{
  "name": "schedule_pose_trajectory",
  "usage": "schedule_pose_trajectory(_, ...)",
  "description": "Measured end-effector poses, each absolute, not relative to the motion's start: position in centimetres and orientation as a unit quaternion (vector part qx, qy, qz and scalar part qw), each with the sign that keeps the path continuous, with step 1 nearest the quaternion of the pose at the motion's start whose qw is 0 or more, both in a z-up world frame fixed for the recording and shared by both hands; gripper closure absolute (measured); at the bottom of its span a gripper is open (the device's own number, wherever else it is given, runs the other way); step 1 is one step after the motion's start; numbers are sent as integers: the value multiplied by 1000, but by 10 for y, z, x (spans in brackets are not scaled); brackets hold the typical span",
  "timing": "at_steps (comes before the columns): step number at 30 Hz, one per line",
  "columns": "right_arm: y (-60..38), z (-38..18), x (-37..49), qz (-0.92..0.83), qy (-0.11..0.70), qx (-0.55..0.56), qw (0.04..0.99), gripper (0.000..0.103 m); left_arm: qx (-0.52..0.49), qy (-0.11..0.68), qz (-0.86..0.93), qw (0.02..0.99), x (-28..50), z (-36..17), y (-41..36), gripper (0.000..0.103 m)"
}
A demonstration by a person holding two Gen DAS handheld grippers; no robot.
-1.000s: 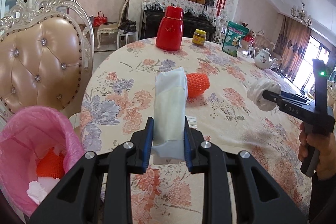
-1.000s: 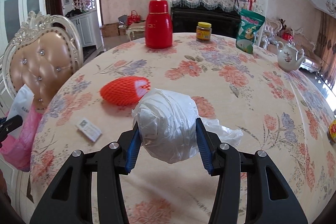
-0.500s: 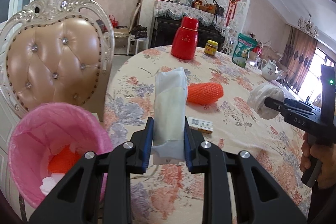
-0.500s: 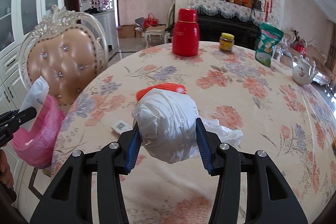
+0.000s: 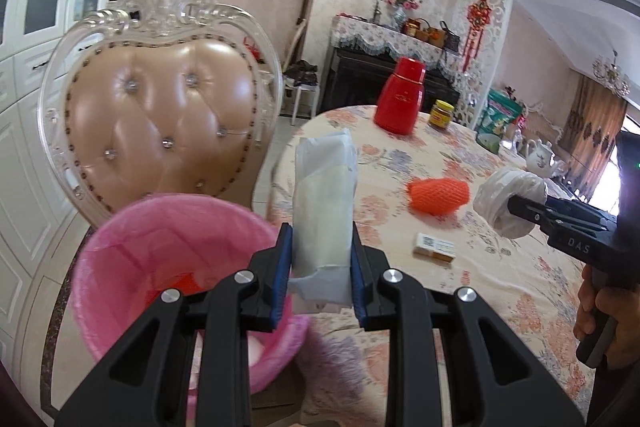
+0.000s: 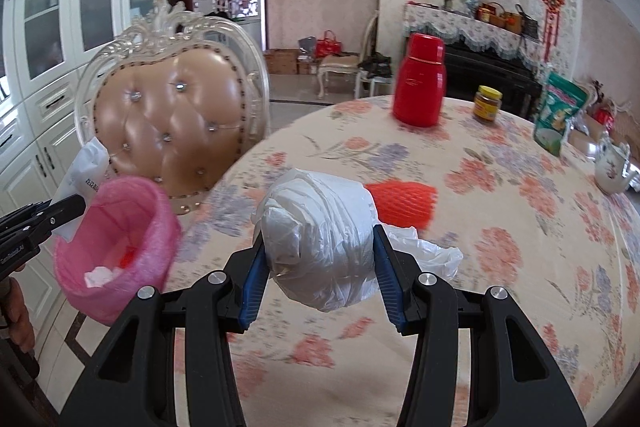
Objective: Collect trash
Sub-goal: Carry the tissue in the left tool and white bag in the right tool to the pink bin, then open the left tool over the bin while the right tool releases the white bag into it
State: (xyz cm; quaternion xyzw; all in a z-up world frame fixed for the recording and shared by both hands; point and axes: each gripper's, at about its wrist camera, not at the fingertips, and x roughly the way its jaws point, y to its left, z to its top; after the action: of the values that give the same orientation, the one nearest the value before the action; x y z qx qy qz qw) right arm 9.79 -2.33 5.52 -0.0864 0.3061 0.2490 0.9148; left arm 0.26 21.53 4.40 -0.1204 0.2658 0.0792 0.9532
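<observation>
My left gripper (image 5: 320, 259) is shut on a long white plastic packet (image 5: 324, 203) and holds it above the table's left edge, beside the pink-lined trash bin (image 5: 160, 251). The bin holds orange and white scraps. My right gripper (image 6: 318, 269) is shut on a crumpled white plastic bag ball (image 6: 320, 239) over the table; it also shows in the left wrist view (image 5: 508, 203). An orange foam net (image 5: 438, 195) and a small card box (image 5: 434, 251) lie on the floral table (image 6: 500, 227). The bin also shows in the right wrist view (image 6: 116, 247).
A tufted peach chair (image 5: 160, 123) stands behind the bin. A red thermos (image 5: 400, 103), a yellow-lidded jar (image 5: 441, 114), a green bag (image 6: 558, 119) and a white teapot (image 6: 610, 167) stand at the table's far side.
Both grippers have swung left toward the bin with their loads still held. The bin now sits closer and more central under the left gripper.
</observation>
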Motion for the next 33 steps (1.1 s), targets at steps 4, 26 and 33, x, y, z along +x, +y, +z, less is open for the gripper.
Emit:
schedule_pose_trajectory(4,5,58,92,271,304,-91,909,55,-125,260,99,952,-10,48,235,77)
schedule_pose_trajectory(26,147,52,67,386,310,-119,861,55,-153,255,166,940,-44,49,313,75)
schedule_pose_trajectory(33,181,43,57,412,316,-130,845,55,-158,254,181,937,-52,48,328,75)
